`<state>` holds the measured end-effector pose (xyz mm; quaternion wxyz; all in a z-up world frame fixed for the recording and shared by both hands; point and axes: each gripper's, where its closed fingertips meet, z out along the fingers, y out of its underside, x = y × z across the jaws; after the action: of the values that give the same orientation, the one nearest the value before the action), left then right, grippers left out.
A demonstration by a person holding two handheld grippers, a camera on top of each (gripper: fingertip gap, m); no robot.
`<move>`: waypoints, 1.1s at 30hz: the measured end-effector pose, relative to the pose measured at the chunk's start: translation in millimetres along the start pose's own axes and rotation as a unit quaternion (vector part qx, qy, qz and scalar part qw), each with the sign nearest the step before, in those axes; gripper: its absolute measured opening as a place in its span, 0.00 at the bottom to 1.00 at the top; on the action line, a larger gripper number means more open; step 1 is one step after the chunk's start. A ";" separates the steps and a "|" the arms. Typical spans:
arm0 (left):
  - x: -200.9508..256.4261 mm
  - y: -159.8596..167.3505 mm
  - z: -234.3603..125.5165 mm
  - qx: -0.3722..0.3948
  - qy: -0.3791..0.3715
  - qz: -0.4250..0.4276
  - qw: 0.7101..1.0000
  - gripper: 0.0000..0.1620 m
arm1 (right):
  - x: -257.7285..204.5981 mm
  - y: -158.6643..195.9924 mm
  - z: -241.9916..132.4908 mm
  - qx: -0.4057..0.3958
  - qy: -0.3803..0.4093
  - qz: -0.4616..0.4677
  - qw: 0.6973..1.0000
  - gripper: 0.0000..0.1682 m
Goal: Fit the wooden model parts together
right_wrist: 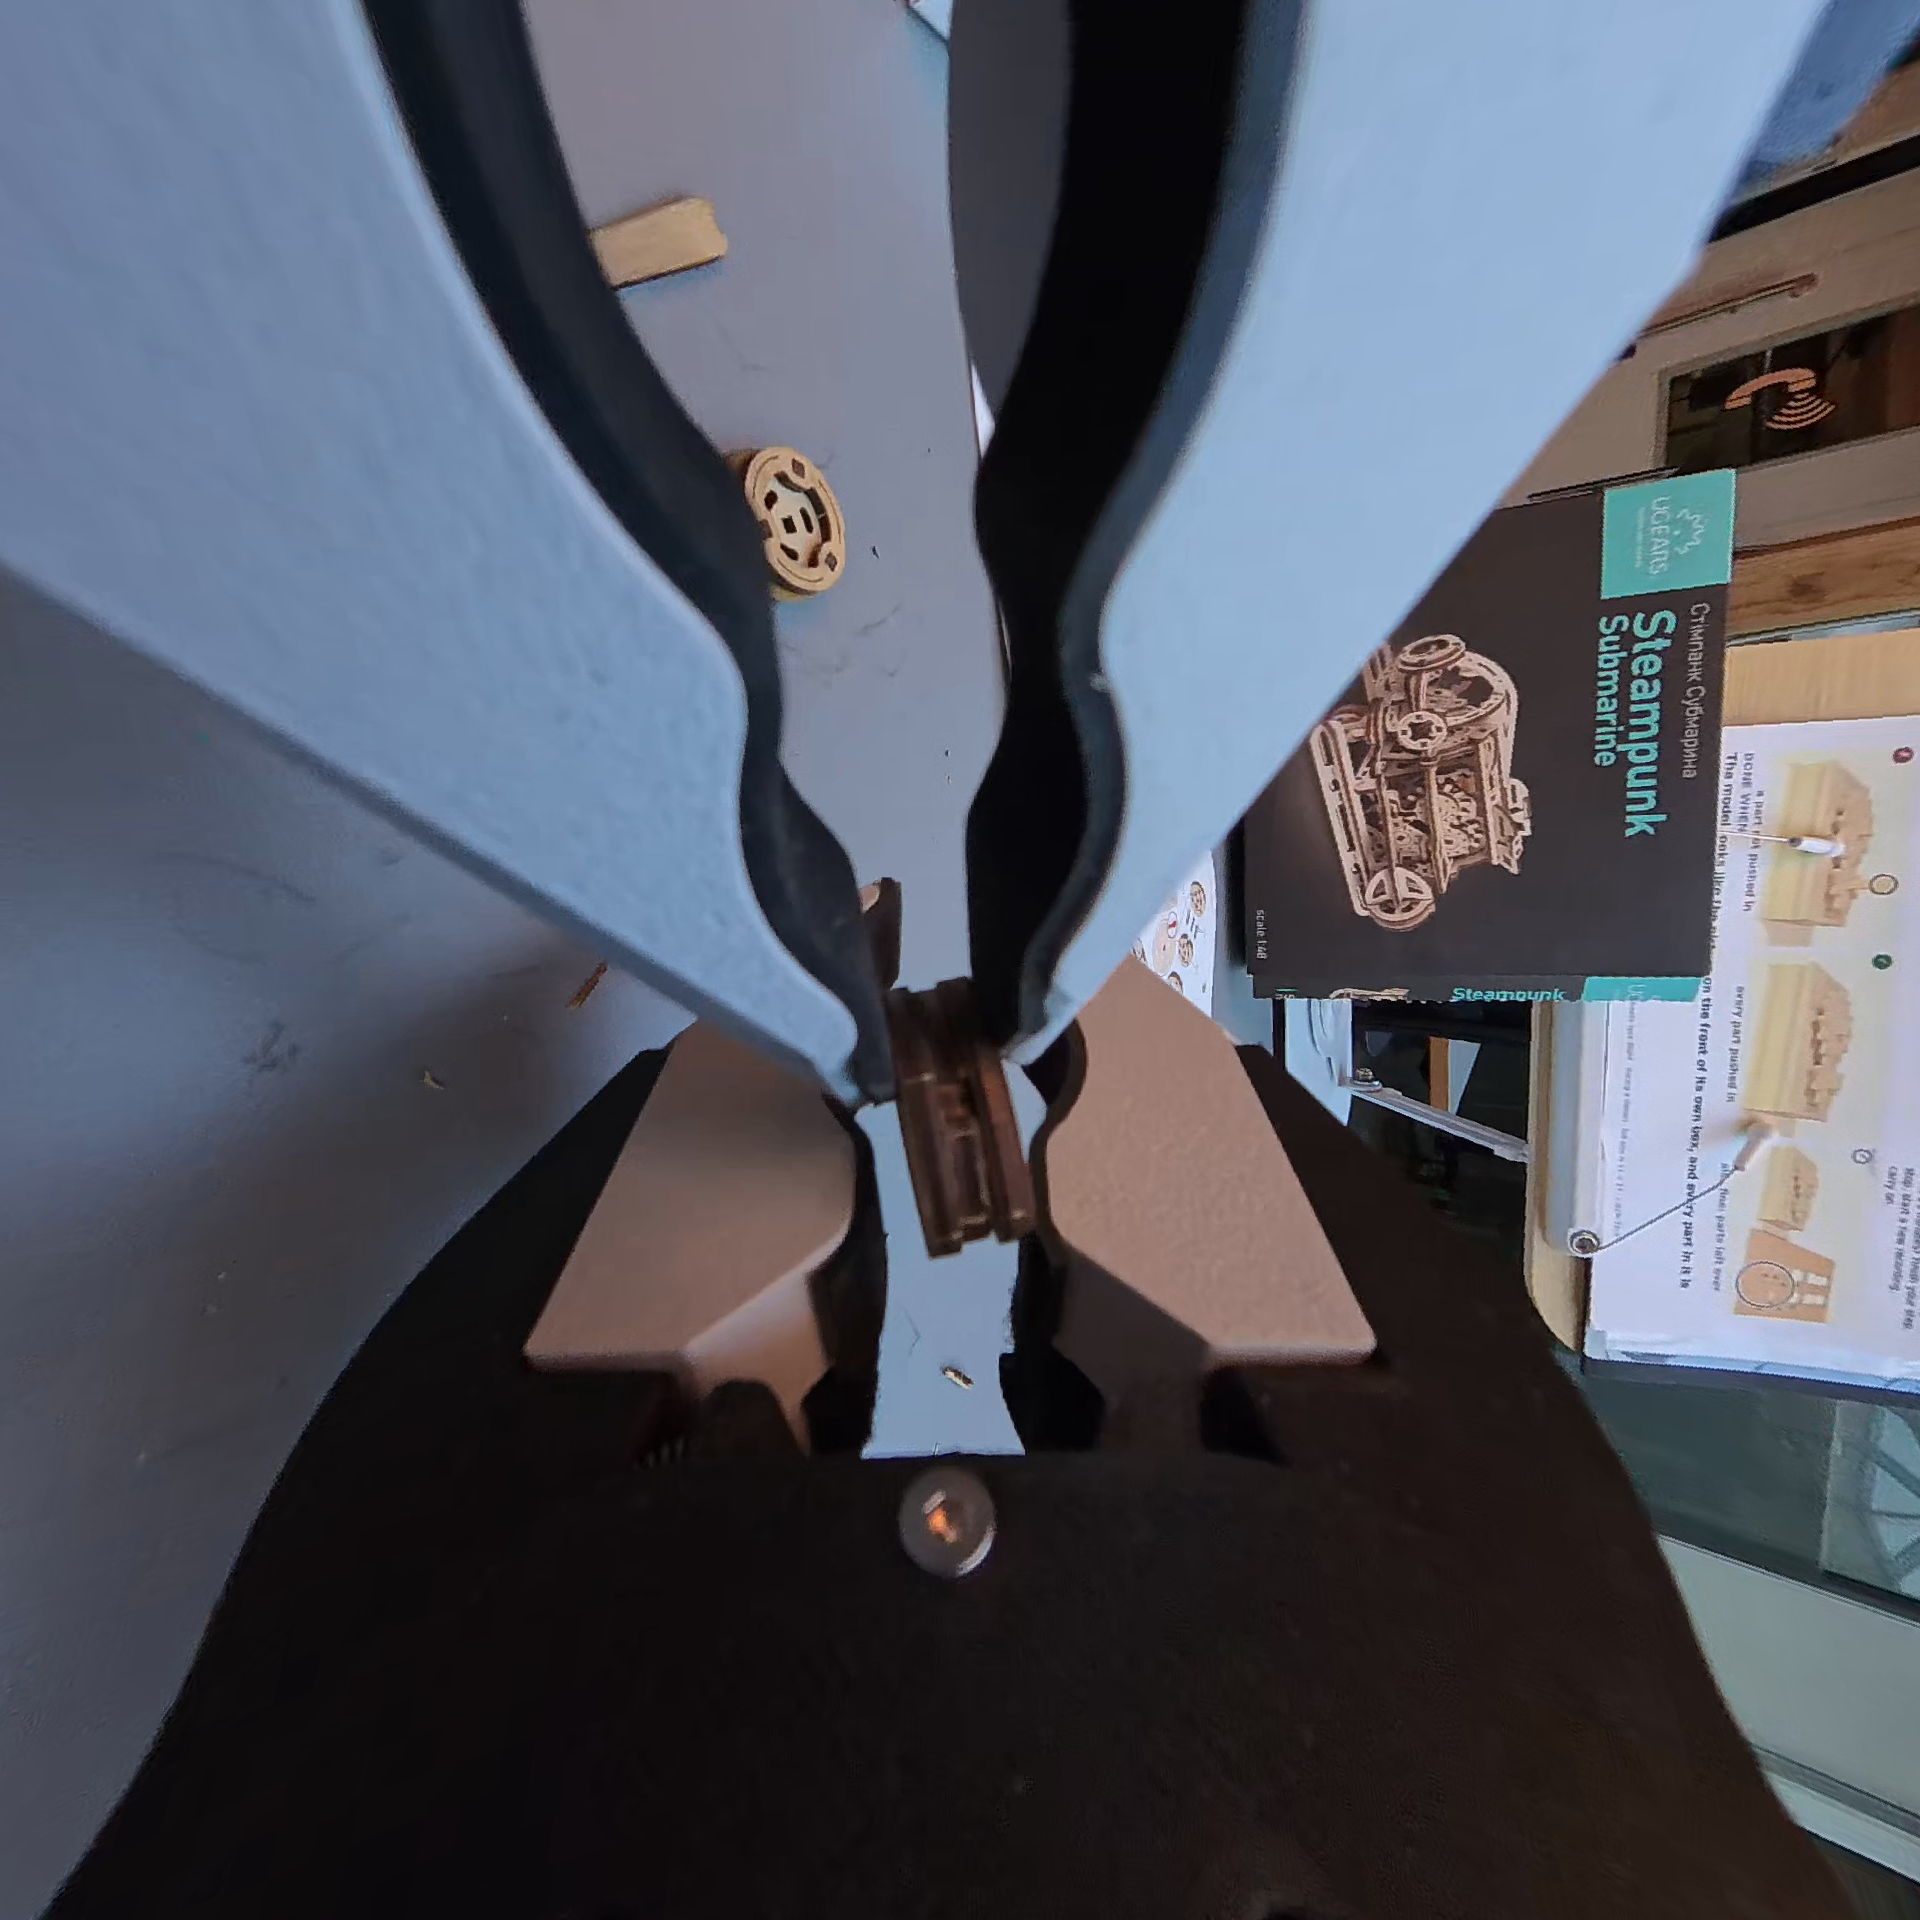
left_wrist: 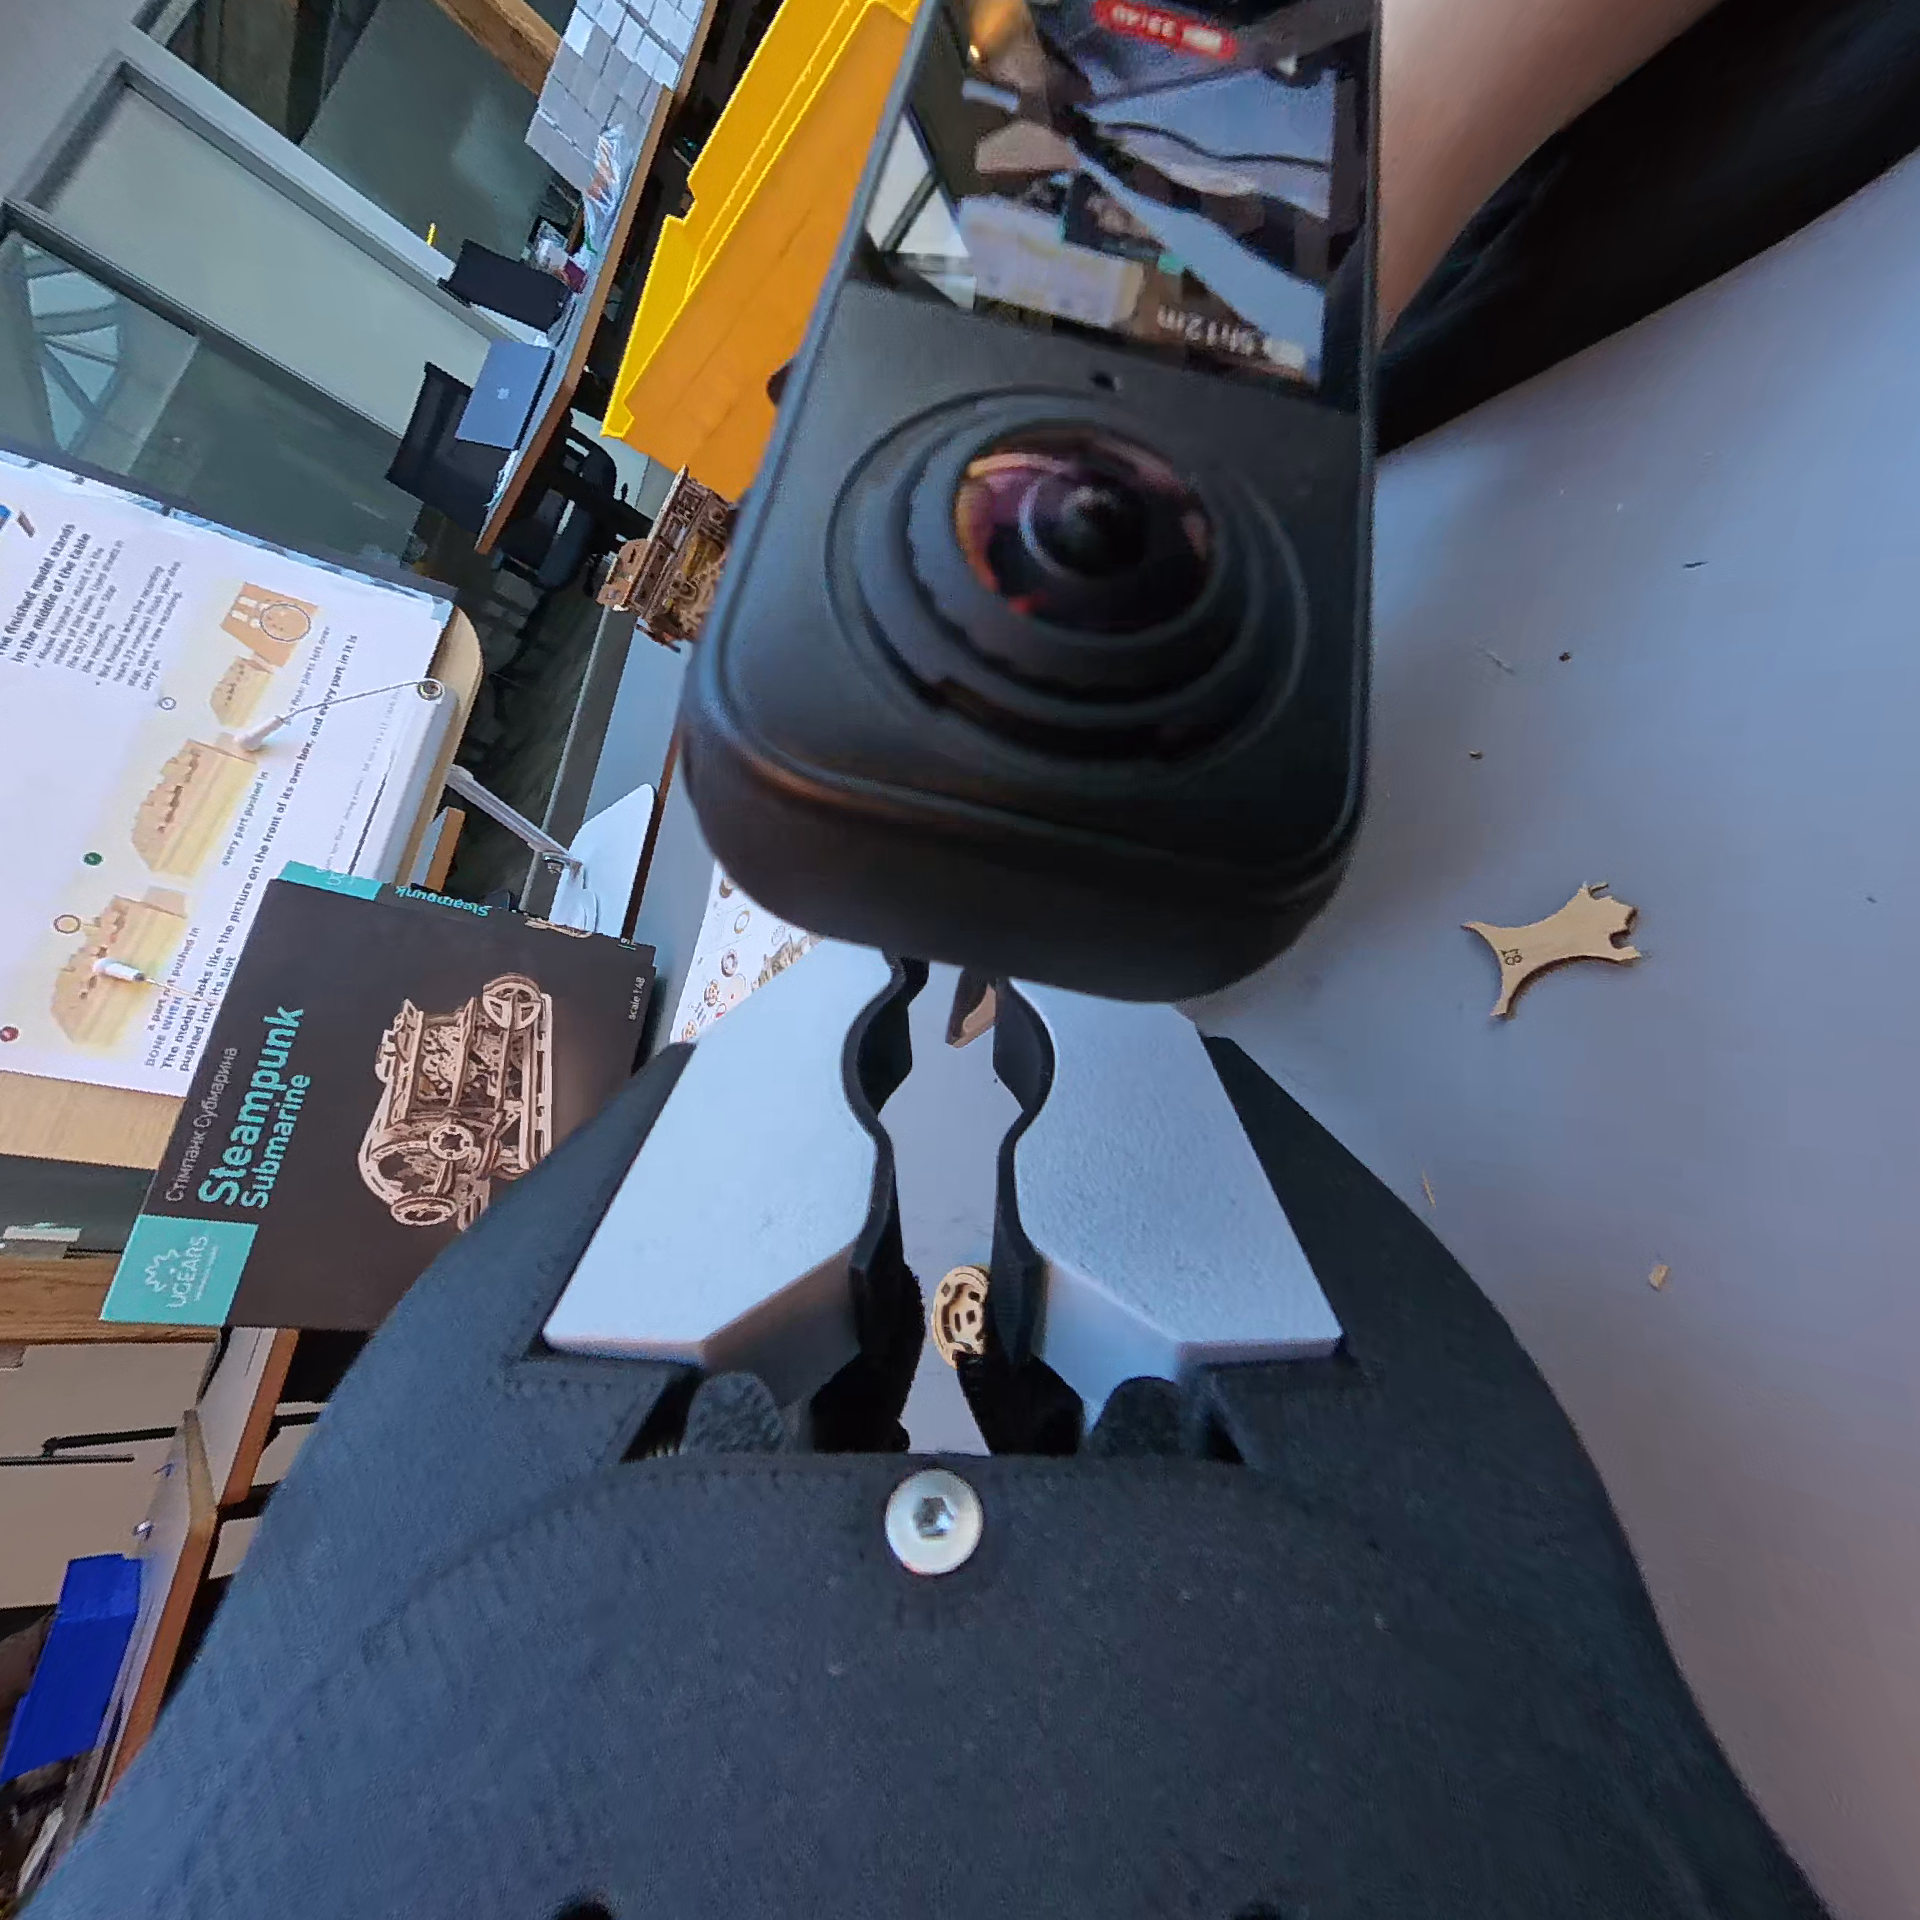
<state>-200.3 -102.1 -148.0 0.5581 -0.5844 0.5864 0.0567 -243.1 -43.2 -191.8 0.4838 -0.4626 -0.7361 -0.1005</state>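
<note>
A small layered wooden part (right_wrist: 961,1143) hangs over the grey table (right_wrist: 208,1039). My left gripper (right_wrist: 935,1039) reaches in from above on long blue-grey fingers and is shut on the part's upper end. In the left wrist view, my left gripper (left_wrist: 958,987) pinches a sliver of the wooden part (left_wrist: 971,1013) under the right gripper's black camera (left_wrist: 1049,582). My right gripper (right_wrist: 951,1081) is closed narrowly around the same part; its tips are hidden behind the left fingers. A round wooden disc (right_wrist: 795,523) lies on the table, also seen between my left fingers (left_wrist: 961,1314).
A flat wooden stick (right_wrist: 660,241) and an offcut (left_wrist: 1553,940) lie on the table. The dark model box (left_wrist: 384,1101) and an instruction sheet (left_wrist: 156,748) stand at the table's edge. A yellow bin (left_wrist: 748,260) and a built wooden model (left_wrist: 675,561) are farther back. The left gripper's tips are roughly 8 centimetres from the right gripper's. To reach the round wooden disc (right_wrist: 795,523) in a straight line is about 7 centimetres for my right fingers, about 12 centimetres for my left.
</note>
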 end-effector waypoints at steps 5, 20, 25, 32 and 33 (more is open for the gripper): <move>-1.6 -0.8 0.3 0.001 -0.008 0.003 1.000 0.04 | 1.3 -2.6 -2.2 0.006 -0.004 0.018 1.000 0.11; 0.2 -8.9 -0.9 0.014 -0.016 0.020 1.000 0.04 | 2.6 -2.3 -8.2 0.010 -0.001 0.002 1.000 0.04; 0.4 -7.7 -0.9 0.012 -0.012 0.017 1.000 0.04 | -0.3 -4.0 -6.7 0.016 -0.013 0.012 1.000 0.04; -7.0 -6.2 -6.3 0.043 0.029 -0.116 0.992 0.04 | 3.0 -24.0 -22.7 0.185 -0.075 0.098 0.975 0.20; -10.5 -6.3 -8.4 0.053 0.037 -0.146 0.987 0.04 | -1.5 -25.7 -30.0 0.216 -0.105 0.112 0.964 0.19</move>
<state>-203.7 -103.6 -133.6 0.5681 -0.6350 0.5176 -0.0780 -244.4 -76.1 -169.9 0.5001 -0.4345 -0.7307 0.1646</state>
